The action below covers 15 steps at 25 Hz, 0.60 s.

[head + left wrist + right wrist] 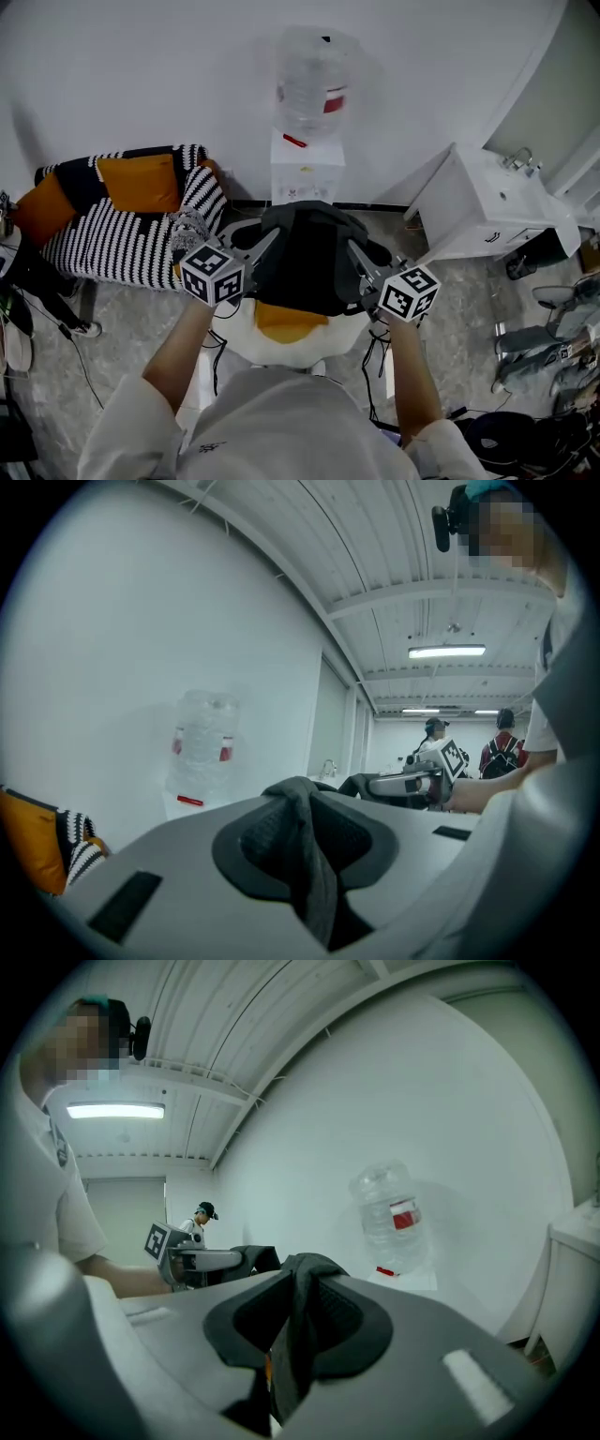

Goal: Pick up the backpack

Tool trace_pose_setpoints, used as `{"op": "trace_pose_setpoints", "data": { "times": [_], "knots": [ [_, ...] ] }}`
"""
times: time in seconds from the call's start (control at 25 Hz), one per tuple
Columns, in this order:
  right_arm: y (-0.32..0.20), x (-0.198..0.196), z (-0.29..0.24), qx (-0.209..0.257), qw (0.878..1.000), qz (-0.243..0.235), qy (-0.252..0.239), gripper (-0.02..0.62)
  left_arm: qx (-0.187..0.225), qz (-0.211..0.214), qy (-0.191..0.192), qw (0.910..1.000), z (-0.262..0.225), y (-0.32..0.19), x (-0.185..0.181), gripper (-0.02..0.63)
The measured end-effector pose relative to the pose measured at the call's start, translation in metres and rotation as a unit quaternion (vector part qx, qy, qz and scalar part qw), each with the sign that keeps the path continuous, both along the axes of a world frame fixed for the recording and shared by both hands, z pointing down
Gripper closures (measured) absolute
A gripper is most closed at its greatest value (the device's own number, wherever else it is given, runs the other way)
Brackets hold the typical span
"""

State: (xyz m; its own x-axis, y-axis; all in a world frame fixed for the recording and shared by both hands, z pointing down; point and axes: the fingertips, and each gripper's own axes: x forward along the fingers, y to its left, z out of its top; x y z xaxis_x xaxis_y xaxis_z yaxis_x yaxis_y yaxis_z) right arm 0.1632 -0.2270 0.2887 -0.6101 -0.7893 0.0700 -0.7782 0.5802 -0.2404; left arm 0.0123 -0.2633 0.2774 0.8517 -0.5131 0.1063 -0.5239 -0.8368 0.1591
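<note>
Water dispenser (307, 171) w/ bottle (312, 80); striped sofa (112, 242) left; sink cabinet (473, 214) right.

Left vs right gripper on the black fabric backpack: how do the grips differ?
The left gripper pinches bunched dark fabric on the black fabric backpack's left side; the right gripper pinches a flatter band on its right side. An orange spot shows below the right gripper's jaws, none below the left gripper's. Shared: both shut on the backpack.

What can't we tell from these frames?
- Underside of the backpack: head view, the bag itself hides whether it clears the white-and-orange thing below.
- Which part the left gripper and right gripper pinch: their views show only dark fabric; gripper bodies hide the rest.
- Print on the bottle: too small, all views.
</note>
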Motion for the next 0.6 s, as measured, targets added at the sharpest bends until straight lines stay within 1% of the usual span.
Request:
{"op": "trace_pose_setpoints", "data": {
  "times": [0.2, 0.6],
  "knots": [
    [0.001, 0.001, -0.016, 0.023, 1.000, 0.001, 0.003, 0.537, 0.021, 0.005, 0.017, 0.9996, -0.015, 0.000, 0.002, 0.549],
    [-0.010, 0.006, -0.045, 0.046, 0.999, 0.003, 0.013, 0.538, 0.050, 0.011, 0.020, 0.9985, -0.041, -0.014, 0.006, 0.549]
  ]
}}
